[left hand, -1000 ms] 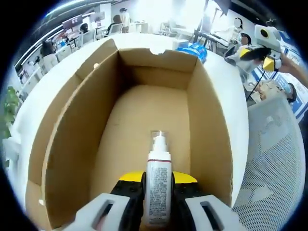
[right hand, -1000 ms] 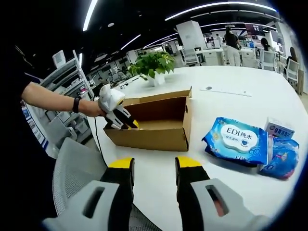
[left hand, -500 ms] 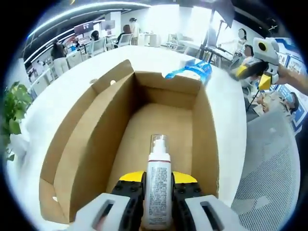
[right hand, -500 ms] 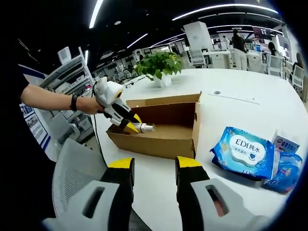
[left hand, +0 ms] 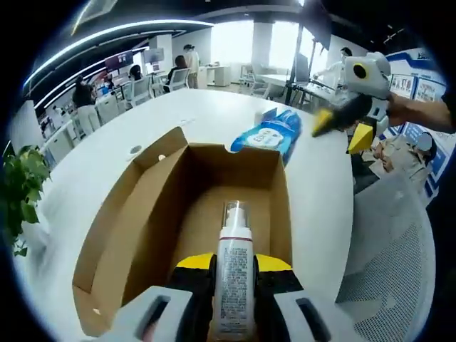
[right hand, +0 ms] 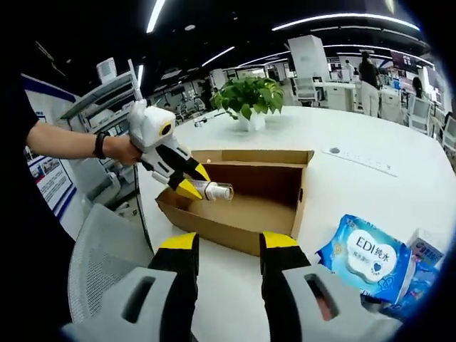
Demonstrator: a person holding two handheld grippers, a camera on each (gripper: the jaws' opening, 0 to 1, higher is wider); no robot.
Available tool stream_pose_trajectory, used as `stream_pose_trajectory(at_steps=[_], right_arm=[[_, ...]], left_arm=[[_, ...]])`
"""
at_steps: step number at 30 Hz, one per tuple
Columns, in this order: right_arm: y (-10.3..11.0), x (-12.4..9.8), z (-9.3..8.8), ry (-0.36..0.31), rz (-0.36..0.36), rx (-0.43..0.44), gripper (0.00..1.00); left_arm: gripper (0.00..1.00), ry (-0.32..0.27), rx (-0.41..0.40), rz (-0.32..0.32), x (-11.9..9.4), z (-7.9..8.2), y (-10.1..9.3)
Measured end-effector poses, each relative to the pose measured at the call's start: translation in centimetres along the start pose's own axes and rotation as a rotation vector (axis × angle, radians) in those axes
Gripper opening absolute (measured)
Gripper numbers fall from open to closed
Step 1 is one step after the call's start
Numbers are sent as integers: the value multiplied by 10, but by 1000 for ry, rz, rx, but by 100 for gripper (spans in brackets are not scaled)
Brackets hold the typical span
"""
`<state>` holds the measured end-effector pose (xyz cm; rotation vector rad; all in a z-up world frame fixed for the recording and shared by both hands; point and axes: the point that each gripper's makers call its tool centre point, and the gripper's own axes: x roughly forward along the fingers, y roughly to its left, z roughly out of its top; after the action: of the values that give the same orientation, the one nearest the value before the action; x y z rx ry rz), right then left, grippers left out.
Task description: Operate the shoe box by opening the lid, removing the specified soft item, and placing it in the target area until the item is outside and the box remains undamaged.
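An open cardboard shoe box (left hand: 139, 221) lies below my left gripper (left hand: 235, 265), which is shut on a white spray bottle (left hand: 234, 285) with a clear cap. The bottle points forward over the box's bare inside. In the right gripper view the same box (right hand: 221, 231) sits on the white table, and the left gripper (right hand: 189, 186) holds the bottle (right hand: 214, 190) above its near left corner. My right gripper (right hand: 229, 246) is open and holds nothing, short of the box. It also hangs open (left hand: 340, 130) at the upper right of the left gripper view.
A blue wipes pack (right hand: 360, 256) lies right of the box, the same wipes pack (left hand: 267, 135) lying beyond the box's far end. A potted plant (right hand: 249, 96) stands behind the box. A mesh chair (right hand: 107, 263) is close by, at the table edge. People sit at desks further off.
My left gripper has risen with the bottle, from inside the box to above it. The right gripper's view has drawn nearer to the box.
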<state>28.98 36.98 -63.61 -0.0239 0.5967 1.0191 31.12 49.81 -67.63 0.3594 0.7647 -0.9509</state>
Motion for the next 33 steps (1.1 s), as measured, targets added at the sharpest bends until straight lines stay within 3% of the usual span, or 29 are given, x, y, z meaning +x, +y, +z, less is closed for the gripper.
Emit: stream_pose_trajectory(at_steps=[6,16,33], right_arm=[[1,5,10,11,17,-58,32],[13,2,29,9,66,-166,34],[36,-17,41,4,178,-285,30]], left_arm=[[20,-73,49,-57,-8,30,-20],[20,-125,192,-184,-17,74,-64],[20,-189,288,-322,-29,115,-105]])
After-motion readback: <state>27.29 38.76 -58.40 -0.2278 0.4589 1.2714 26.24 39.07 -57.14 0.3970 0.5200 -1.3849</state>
